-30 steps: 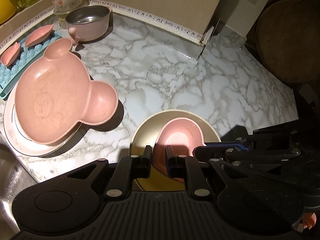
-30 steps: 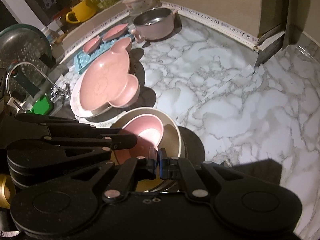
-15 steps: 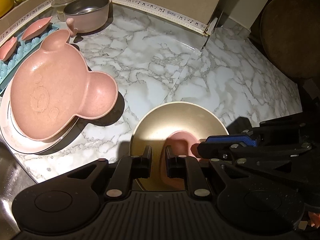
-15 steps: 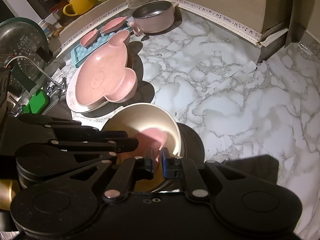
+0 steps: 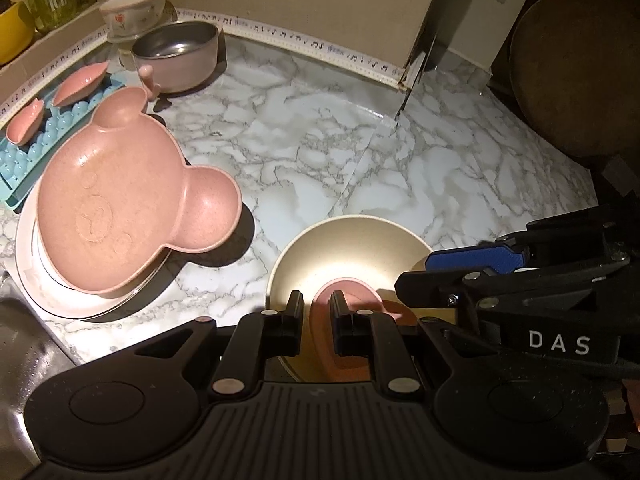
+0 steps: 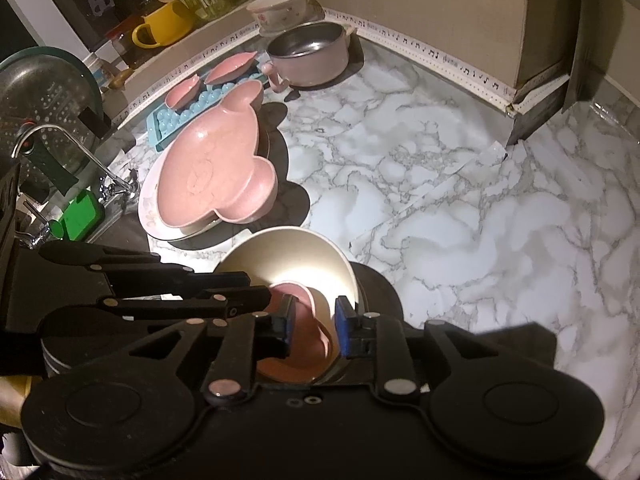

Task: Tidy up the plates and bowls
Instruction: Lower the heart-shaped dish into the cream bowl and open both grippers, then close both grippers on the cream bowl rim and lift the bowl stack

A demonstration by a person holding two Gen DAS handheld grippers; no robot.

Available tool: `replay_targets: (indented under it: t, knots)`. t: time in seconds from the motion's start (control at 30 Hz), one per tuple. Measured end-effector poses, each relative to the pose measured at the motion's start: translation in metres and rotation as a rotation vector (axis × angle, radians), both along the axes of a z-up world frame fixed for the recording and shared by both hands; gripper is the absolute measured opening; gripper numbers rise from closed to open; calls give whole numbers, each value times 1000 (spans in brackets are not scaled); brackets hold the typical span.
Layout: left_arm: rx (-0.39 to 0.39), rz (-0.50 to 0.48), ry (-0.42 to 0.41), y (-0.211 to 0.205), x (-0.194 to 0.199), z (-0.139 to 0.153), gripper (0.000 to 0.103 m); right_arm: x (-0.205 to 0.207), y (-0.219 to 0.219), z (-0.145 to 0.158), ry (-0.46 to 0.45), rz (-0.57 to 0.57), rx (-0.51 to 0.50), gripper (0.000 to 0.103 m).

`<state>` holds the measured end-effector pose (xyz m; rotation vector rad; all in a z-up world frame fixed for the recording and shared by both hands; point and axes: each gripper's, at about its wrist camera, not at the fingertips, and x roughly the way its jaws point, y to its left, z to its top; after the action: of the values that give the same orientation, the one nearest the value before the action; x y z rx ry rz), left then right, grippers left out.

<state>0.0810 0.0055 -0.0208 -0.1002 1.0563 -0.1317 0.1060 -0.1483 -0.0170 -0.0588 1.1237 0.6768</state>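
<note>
A cream bowl stands on the marble counter, and a small pink bowl lies inside it. My left gripper is shut on the cream bowl's near rim. In the right wrist view its fingers reach that bowl from the left. My right gripper has its jaws opening. The pink bowl's rim stands between the blue pads, free of them. To the left, a pink bear-shaped plate rests on a white plate.
A pink pot with a steel inside and a floral bowl stand at the back wall. A blue ice tray carries small pink dishes. The sink and faucet are on the left, a yellow mug on the ledge.
The pink bowl, held tilted above the cream bowl, has sunk down into it. The right gripper's pads have parted from its rim. The left gripper kept its hold.
</note>
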Motion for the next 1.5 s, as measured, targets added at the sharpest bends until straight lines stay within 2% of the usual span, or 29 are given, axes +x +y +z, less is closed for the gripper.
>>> replay_targets:
  t: [0.1, 0.33, 0.43, 0.47, 0.5, 0.57, 0.67, 0.87, 1.33, 1.43, 1.5]
  knots:
    - [13, 3, -16, 1, -5, 5, 14, -4, -1, 5, -20, 3, 5, 31]
    - [22, 15, -57, 6, -17, 18, 16, -11, -7, 17, -55, -3, 18, 38]
    - [13, 23, -76, 9, -21, 22, 29, -13, -11, 21, -72, -15, 19, 45]
    - [14, 27, -82, 10, -23, 23, 39, -14, -12, 22, -79, -20, 19, 49]
    - [19, 33, -89, 10, -24, 24, 55, -14, -14, 23, -84, -25, 21, 53]
    - [33, 49, -114, 12, -27, 26, 70, -14, -18, 25, -91, -33, 24, 60]
    - [27, 59, -115, 14, -27, 27, 70, -14, -23, 26, -100, -48, 30, 67]
    - [-6, 97, -78, 17, -25, 18, 75, -7, -30, 19, -70, -110, 52, 97]
    - [-75, 150, 2, 9, -18, -19, 75, 8, -26, -18, 24, -161, 18, 97]
    - [-86, 163, 13, 8, -16, -25, 75, 11, -25, -26, 40, -166, 9, 94]
    - [-95, 173, 21, 8, -15, -30, 75, 10, -23, -30, 44, -163, -8, 89]
